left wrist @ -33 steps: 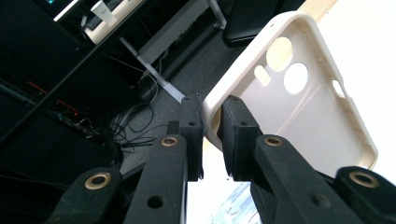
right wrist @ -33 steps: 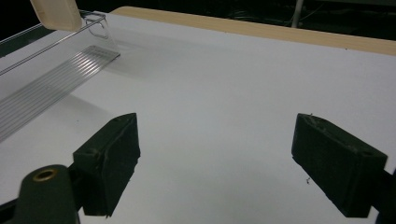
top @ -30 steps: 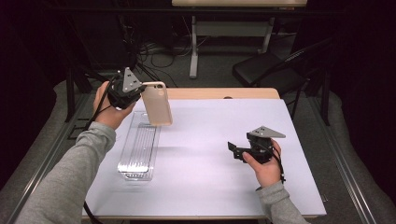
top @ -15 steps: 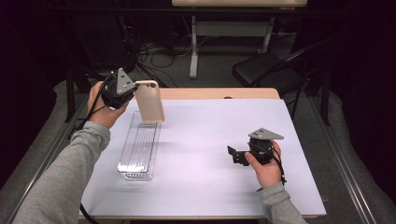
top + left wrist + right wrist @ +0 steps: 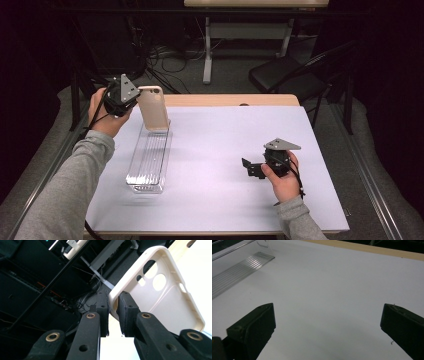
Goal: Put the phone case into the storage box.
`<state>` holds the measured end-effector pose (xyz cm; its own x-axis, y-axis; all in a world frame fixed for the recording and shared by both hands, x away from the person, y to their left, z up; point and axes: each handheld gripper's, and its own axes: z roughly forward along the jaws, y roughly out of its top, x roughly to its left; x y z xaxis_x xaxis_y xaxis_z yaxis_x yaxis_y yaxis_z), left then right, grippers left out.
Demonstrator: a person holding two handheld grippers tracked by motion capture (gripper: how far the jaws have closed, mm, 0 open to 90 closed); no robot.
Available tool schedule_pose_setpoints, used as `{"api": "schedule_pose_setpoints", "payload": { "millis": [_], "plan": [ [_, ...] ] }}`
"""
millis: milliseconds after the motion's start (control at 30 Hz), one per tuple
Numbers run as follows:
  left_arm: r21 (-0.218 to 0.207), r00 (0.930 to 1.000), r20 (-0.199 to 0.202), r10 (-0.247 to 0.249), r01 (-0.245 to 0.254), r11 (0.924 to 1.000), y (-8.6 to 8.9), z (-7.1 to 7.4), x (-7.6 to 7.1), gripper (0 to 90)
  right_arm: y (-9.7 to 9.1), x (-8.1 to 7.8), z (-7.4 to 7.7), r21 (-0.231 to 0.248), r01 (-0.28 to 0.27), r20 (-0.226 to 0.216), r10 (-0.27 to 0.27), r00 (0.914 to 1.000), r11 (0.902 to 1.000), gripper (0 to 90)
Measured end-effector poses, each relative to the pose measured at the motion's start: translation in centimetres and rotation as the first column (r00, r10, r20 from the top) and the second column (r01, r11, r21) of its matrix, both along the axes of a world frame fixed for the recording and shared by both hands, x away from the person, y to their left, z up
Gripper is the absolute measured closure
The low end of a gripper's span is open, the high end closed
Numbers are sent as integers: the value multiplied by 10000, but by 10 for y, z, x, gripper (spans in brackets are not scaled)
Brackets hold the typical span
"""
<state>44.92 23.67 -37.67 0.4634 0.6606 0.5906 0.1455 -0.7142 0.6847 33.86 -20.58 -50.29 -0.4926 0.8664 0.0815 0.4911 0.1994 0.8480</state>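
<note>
Cream phone case (image 5: 153, 108) held upright above the far end of the clear ribbed tray (image 5: 148, 160), far left on the white table cover (image 5: 225, 150). Pinched at one top corner by the left gripper (image 5: 134, 95), jaws clamped shut on its rim, seen closer in the left gripper view as case (image 5: 160, 290) edge caught between the two black pads (image 5: 126, 312). Hollow inner side with camera cut-outs turned toward that camera; lower end of the case cut off behind the jaw arm there. Unclear from the high view whether the case's bottom edge touches the tray or hangs just above it. Right gripper (image 5: 252, 169) well apart, near right, jaws spread wide over bare cover, nothing between them, just opened further. Tray's corner (image 5: 242, 265) partly cropped at the right gripper view's far left.
</note>
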Motion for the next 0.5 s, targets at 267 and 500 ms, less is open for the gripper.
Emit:
{"api": "schedule_pose_setpoints", "payload": {
  "millis": [267, 500],
  "plan": [
    [108, 9998, -174, 111, -109, 9999, 3, -4, 3, 801, 2, 0, -2, -73, -51, -49, 50, 10000, 10000, 0],
    [24, 9994, -222, 283, -282, 9996, 7, -6, 5, 801, 2, 0, -4, -184, -102, -91, 100, 9999, 9998, 0]
  ]
}}
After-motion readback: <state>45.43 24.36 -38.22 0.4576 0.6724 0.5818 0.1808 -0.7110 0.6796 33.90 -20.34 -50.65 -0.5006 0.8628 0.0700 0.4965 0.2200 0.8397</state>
